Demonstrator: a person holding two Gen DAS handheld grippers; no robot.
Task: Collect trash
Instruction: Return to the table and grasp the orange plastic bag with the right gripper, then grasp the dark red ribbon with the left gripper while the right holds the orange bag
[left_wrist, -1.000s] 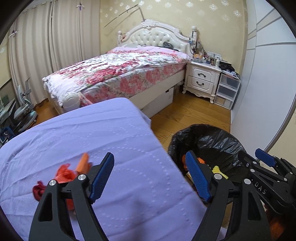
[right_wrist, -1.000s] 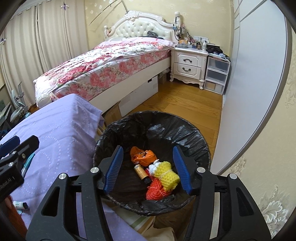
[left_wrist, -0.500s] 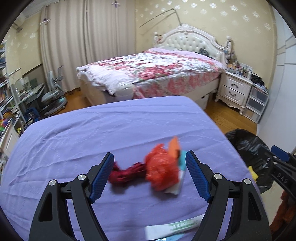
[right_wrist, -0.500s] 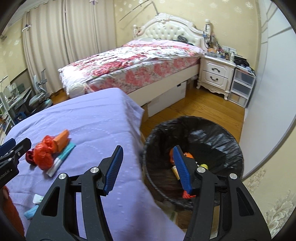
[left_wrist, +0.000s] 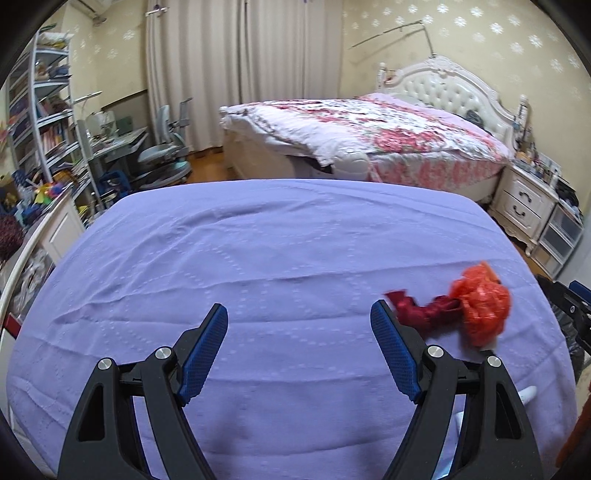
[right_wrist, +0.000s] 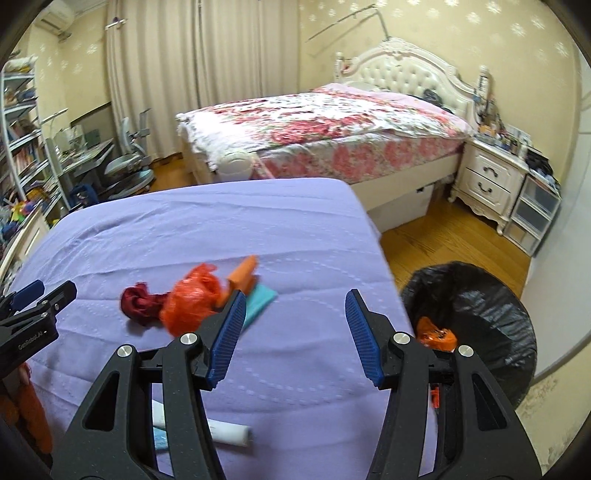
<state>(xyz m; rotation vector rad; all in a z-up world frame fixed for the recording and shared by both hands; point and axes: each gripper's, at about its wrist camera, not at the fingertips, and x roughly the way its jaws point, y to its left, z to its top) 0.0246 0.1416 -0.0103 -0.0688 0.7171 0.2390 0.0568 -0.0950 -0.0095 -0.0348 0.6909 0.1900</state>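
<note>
My left claw (left_wrist: 298, 347) and right claw (right_wrist: 295, 332) gape empty over the bed (right_wrist: 295, 229); orange bag (right_wrist: 192, 299) left of the bin (right_wrist: 480, 295).

A crumpled orange bag (right_wrist: 192, 301) lay near the purple bedcover's (right_wrist: 207, 225) right edge. A dark red wad (right_wrist: 138, 303) touched it. The black-lined bin (right_wrist: 476, 325) held orange litter.

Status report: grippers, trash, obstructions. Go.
Left gripper and right gripper open, empty. Orange bag and dark red wad on purple cover. Bin at right. Nothing blocking.
</note>
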